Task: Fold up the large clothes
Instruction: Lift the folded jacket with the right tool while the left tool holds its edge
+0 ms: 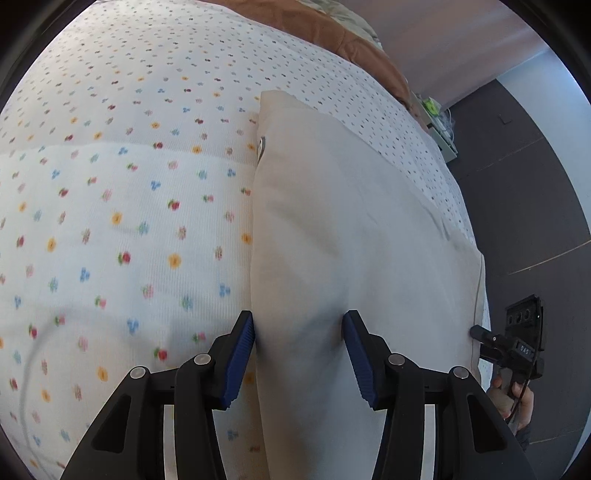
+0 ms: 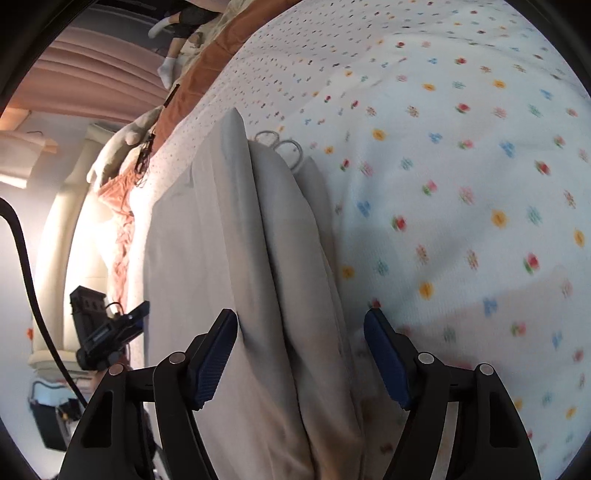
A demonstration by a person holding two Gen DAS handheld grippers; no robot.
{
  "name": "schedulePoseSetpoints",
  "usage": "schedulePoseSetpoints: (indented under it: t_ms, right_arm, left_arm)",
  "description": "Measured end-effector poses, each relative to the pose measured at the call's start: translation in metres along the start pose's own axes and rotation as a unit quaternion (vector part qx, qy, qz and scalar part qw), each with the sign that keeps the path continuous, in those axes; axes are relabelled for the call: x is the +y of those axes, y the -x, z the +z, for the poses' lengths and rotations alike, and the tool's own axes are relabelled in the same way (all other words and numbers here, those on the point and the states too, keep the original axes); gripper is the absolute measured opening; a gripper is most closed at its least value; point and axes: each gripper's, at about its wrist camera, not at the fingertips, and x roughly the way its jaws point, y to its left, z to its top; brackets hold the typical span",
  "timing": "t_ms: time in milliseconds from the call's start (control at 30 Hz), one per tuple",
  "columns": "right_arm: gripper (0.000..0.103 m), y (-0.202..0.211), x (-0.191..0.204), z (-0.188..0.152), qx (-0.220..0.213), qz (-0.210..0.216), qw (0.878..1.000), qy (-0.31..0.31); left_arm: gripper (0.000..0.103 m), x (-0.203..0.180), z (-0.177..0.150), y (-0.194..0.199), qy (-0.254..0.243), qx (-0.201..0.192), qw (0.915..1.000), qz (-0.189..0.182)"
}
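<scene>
A beige garment (image 1: pixel 343 229) lies folded on a flower-print bedspread (image 1: pixel 122 206). A metal button (image 1: pixel 261 143) shows at its left edge. My left gripper (image 1: pixel 298 332) is open, its blue pads on either side of the garment's near end. In the right wrist view the same garment (image 2: pixel 273 258) shows as stacked folds with a drawstring loop (image 2: pixel 291 147) at the far end. My right gripper (image 2: pixel 300 332) is open and straddles the folds. Each gripper also shows in the other's view: the right one (image 1: pixel 517 343), the left one (image 2: pixel 107 328).
The bedspread (image 2: pixel 461 184) covers the bed. A brown blanket (image 1: pixel 332 29) lies at the head. The bed edge drops to a dark floor (image 1: pixel 535 206) on the right of the left wrist view. A black cable (image 2: pixel 26 258) hangs at the left of the right wrist view.
</scene>
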Motion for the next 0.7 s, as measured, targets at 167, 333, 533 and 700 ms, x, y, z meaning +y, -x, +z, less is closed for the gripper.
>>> schedulePoseSetpoints:
  t_ms: [167, 333, 533, 700]
  right_arm:
    - [0.072, -0.013, 0.005, 0.025, 0.01, 0.021, 1.0, 0.009]
    - [0.066, -0.026, 0.007, 0.043, 0.022, 0.041, 0.999, 0.013]
    - [0.063, -0.042, 0.015, 0.058, 0.033, 0.048, 0.998, 0.022]
    - [0.039, -0.04, 0.016, 0.056, 0.031, 0.033, 0.998, 0.032]
  left_arm:
    - [0.052, -0.001, 0.019, -0.009, -0.005, 0.0, 1.0, 0.007]
    - [0.052, -0.008, 0.038, -0.022, -0.006, -0.007, 0.9998, 0.019]
    - [0.05, -0.009, 0.054, -0.034, 0.001, -0.011, 0.9997, 0.023]
    - [0.038, -0.018, 0.059, -0.034, 0.0, -0.022, 0.9991, 0.036]
